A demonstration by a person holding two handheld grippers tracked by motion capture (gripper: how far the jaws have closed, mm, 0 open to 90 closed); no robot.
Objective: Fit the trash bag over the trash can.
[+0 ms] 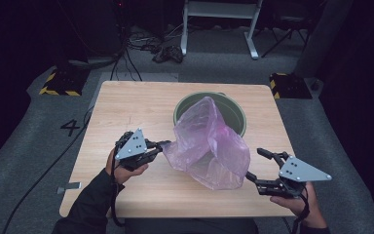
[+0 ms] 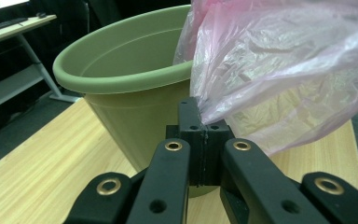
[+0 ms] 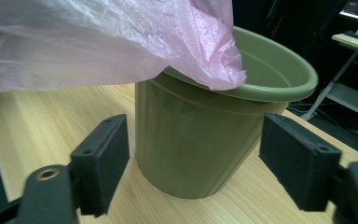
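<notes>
Clearly, from the high view, we are lining the round olive-green plastic bin (image 1: pixel 233 113) with the thin, crinkled, translucent pink plastic bag (image 1: pixel 209 144). The bag drapes from the bin's mouth down over its near side toward us, part inside and most outside. Our left gripper (image 1: pixel 164 145), just left of the bin, has its jaws together on the bag's edge; our right gripper (image 1: pixel 256 164), near the bin's right side, has its jaws apart and empty, close to the bag's lower fold but, as far as we can tell, not touching it. To do this well, we judge the right gripper should take the loose rim opposite the left grip, so the mouth can be spread wider than the bin.

Next, in the left gripper view, the pads are clamped on a corner of the bag just in front of the bin's wall. We should keep that pinch firm and lift above the rim, not drag along it, lest the film tear.

Finally, in the right gripper view, the open jaws frame the bin, with the bag hanging over its rim above them. We should raise the gripper to the bag's edge before closing.
</notes>
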